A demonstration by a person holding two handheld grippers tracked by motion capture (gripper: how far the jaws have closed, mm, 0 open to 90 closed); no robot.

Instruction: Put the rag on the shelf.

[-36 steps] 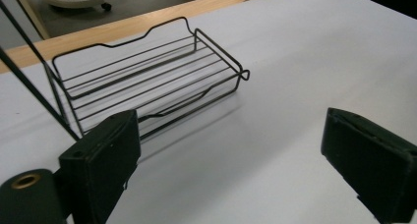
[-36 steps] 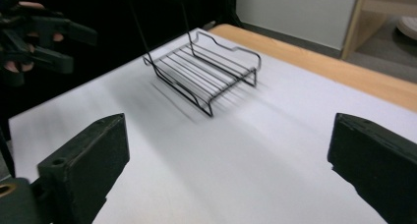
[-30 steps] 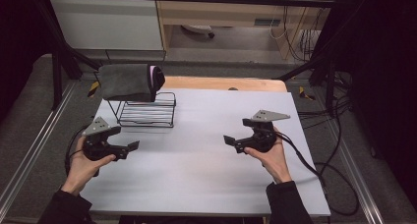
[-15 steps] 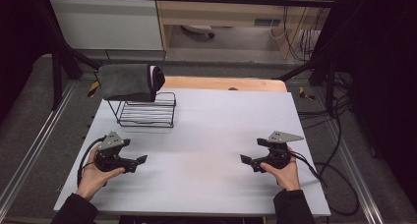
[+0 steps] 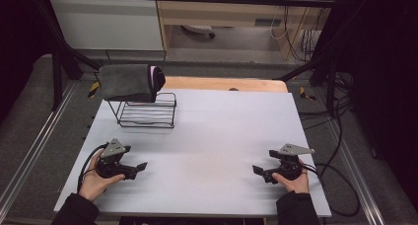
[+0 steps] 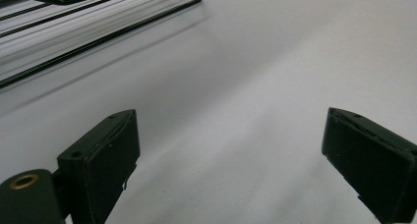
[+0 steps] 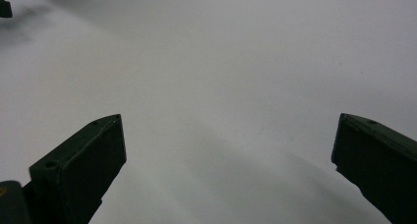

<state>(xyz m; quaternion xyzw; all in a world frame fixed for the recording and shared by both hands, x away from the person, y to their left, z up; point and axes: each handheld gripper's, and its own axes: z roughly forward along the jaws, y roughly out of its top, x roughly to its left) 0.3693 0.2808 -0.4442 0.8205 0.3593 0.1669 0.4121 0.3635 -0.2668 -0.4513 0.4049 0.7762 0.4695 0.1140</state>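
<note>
Dark grey folded cloth with a pink edge sits at about 11 o'clock on the desk, draped over the top of a black wire rack; it overhangs the rack's far-left side; nearest workable thing, though well apart from both tongs; looks soft and light, floppy, likely to sag or unfold if pinched at one corner; not fragile, not slippery; best hold judged to be the thick folded edge by the pink trim, pinching through all layers; the rack is light wire and could shift or tip if the cloth drags on it.

Rack bars show at 11 o'clock in the left gripper view, blurred, apart from the jaws.

Left tongs at about 8 o'clock on the desk, low over the surface, pointing toward 3 o'clock; released, jaws wide apart with nothing between them in the left gripper view, only bare desk.

Right tongs at about 4 o'clock, pointing toward 9 o'clock, facing the left ones across the bare middle of the desk; also released, jaws spread wide in the right gripper view, nothing held.

Each hand grips its tool from the near edge; cables trail off the sides; floor, frame rails and a cabinet lie beyond the desk.
</note>
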